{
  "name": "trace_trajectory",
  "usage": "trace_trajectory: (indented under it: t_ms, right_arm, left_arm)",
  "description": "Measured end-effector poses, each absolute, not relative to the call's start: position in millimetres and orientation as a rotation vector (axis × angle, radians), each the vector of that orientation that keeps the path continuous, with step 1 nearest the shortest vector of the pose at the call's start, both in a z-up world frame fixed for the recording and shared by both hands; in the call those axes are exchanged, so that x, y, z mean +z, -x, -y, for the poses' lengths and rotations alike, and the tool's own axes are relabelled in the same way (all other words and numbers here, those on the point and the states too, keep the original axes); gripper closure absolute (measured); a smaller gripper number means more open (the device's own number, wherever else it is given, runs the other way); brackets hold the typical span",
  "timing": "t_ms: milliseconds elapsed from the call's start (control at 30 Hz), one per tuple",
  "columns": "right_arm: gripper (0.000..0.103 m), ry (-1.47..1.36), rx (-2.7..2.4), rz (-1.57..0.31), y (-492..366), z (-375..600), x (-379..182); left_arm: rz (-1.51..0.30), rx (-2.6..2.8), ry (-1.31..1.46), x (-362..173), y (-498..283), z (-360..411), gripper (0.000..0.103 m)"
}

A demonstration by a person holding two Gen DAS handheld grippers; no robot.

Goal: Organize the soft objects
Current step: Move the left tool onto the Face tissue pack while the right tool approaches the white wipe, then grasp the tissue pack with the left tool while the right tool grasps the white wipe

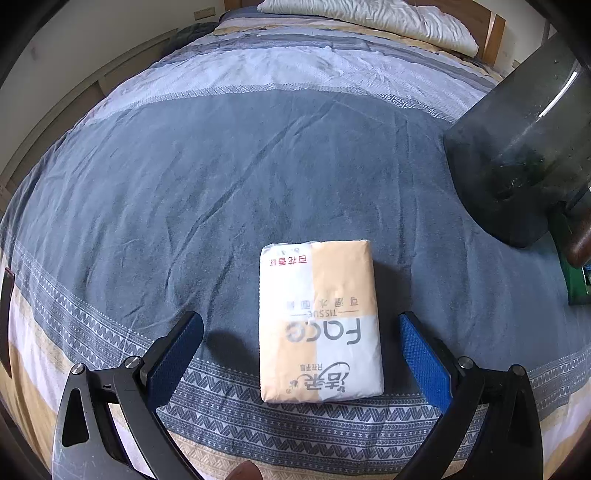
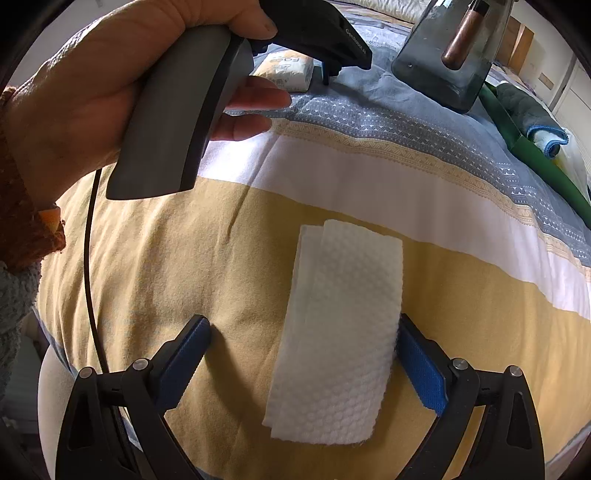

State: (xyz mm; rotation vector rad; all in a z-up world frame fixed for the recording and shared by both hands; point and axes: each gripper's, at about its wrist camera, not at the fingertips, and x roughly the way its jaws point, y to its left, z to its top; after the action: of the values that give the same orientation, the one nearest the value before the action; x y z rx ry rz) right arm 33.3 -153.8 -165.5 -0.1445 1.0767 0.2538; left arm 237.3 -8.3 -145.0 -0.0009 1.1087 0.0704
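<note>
A white and orange tissue pack (image 1: pixel 320 321) lies flat on the blue part of the bedspread (image 1: pixel 221 177). My left gripper (image 1: pixel 301 332) stands open around its near half, one blue pad on each side, neither touching it. In the right wrist view a folded white embossed cloth (image 2: pixel 340 332) lies on the yellow band of the bedspread (image 2: pixel 184 258). My right gripper (image 2: pixel 301 341) is open astride it, the right pad close against its edge. The same tissue pack (image 2: pixel 288 70) shows far off, beside the other gripper held in a person's hand (image 2: pixel 92 85).
A dark translucent container (image 1: pixel 517 147) stands on the bed at the right, also the container (image 2: pixel 450 55) in the right view. A green bin (image 2: pixel 535 155) with towels lies beyond it. A white pillow (image 1: pixel 369 18) lies at the headboard. A black cable (image 2: pixel 88 258) hangs at left.
</note>
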Motion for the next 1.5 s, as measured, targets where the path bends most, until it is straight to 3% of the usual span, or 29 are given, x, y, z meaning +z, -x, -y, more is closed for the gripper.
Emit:
trace_trajectory:
  t_ms: [600, 1500]
  right_arm:
    - [0.005, 0.156, 0.252, -1.073, -28, 154, -165]
    - [0.025, 0.164, 0.251, -1.068, -25, 153, -158]
  left_arm:
    - [-1.113, 0.073, 0.016, -151, -250, 9, 0.001]
    - [-1.118, 0.089, 0.018, -155, -257, 11, 0.001]
